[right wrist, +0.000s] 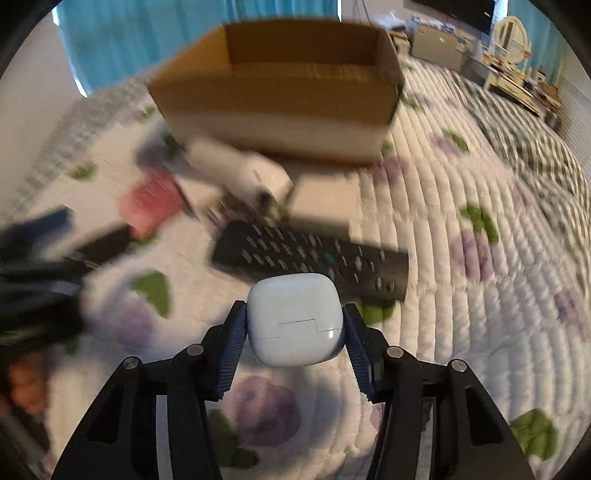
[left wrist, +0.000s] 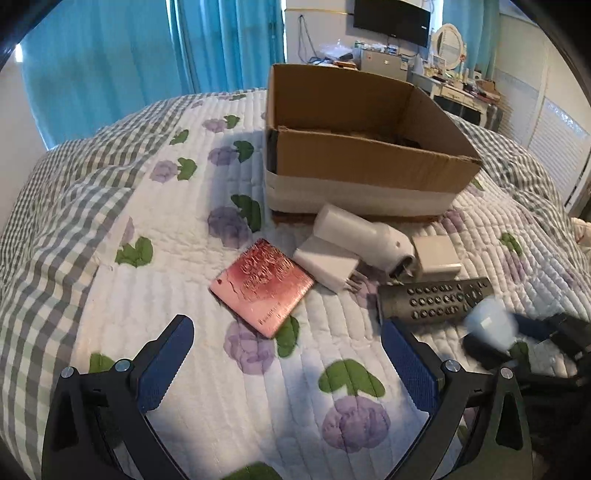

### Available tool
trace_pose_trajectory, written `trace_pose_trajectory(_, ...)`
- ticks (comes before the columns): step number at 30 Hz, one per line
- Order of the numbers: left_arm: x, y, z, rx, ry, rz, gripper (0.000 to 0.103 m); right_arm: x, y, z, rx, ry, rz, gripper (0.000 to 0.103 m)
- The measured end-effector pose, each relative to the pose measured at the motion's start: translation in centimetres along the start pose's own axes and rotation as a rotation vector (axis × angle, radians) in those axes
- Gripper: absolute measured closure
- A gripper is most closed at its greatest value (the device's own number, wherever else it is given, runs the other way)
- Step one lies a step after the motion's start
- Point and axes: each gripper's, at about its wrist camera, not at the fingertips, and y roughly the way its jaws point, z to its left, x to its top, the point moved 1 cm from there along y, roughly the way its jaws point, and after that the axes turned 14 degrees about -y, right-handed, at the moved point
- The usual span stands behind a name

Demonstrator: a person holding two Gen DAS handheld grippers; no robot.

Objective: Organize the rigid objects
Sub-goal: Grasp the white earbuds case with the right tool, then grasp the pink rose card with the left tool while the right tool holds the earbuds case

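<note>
Your right gripper (right wrist: 293, 332) has its jaws pressed against both sides of a pale blue earbud case (right wrist: 293, 323), so you're gripping it, rounded end forward and its hinge seam facing the camera. It sits just in front of the black remote control (right wrist: 314, 258), which lies flat across the quilt; whether the case rests on the bed or is lifted clear, I can't tell. Your left gripper (left wrist: 288, 350) stands wide open with nothing between its blue pads, hovering over the bedspread with the pink, scratched card case (left wrist: 262, 286) just beyond its tips. Both grippers tilt steeply down toward the bed, and from the left wrist view your right gripper shows as a blur at the far right with the blue case in it. The rest of the pile sits ahead: a white cylindrical device (left wrist: 364, 236) lying on its side, a flat white charger (left wrist: 327, 262) tucked under it with its prongs out, and a cube-shaped white plug adapter (left wrist: 436, 256) beside it, all near the foot of the open cardboard box (left wrist: 365, 166). The box stands upright on the bed, flaps gone, its lower band white. The bed (left wrist: 122, 229) wears a white quilt with purple flowers and green leaves, edged in grey check. Behind are turquoise curtains (left wrist: 110, 55), a wall-mounted screen (left wrist: 391, 18) and a cluttered dresser (left wrist: 461, 88) with an oval mirror.
</note>
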Motion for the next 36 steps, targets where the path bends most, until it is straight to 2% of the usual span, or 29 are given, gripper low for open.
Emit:
trace_pose_trajectory(5, 1.3, 1.7, 0.7, 0.054, -0.043, 0.037, 0.0, 3.6, -3.2, -0.6, -0.046, -0.053, -0.104, 0.052)
trace_pose_trajectory(8, 2.1, 2.8, 0.9, 0.084, -0.037, 0.041, 0.0, 5.7, -2.7, -1.9, -0.054, -0.061, -0.125, 0.052)
trace_pose_trajectory(12, 2.6, 5.2, 0.6, 0.164, 0.03, 0.083, 0.0, 7.2, -0.2, -2.6, -0.041, -0.094, -0.093, 0.052)
trace_pose_trajectory(16, 2.4, 7.3, 0.4, 0.161, 0.081, 0.139, 0.0, 8.7, 2.8, -4.0, -0.024, -0.101, -0.047, 0.052)
trace_pose_trajectory(22, 2.4, 9.6, -0.4, 0.166, 0.142, 0.179, 0.0, 8.6, 4.5, -4.7, 0.019, -0.082, -0.044, 0.052)
trace_pose_trajectory(25, 2.9, 11.2, -0.3, 0.175, 0.133, 0.216, 0.0, 8.2, 5.3, -4.6, 0.035, -0.077, -0.028, 0.052)
trace_pose_trajectory(30, 3.1, 12.1, -0.1, 0.179, 0.14, 0.227, 0.001, 7.6, 5.2, -4.9, 0.038, -0.062, -0.026, 0.052)
trace_pose_trajectory(32, 2.9, 11.7, 0.1, 0.166, 0.146, 0.223, 0.005, 7.3, 5.0, -5.0, 0.035, -0.054, -0.028, 0.052)
trace_pose_trajectory(33, 2.8, 11.4, 0.0, 0.151, 0.148, 0.223, 0.013, 7.2, 4.9, -5.0, 0.035, -0.05, -0.03, 0.052)
trace_pose_trajectory(36, 2.3, 10.3, -0.2, 0.124, 0.172, 0.229, 0.015, 6.9, 4.4, -5.0, 0.035, -0.049, -0.035, 0.052)
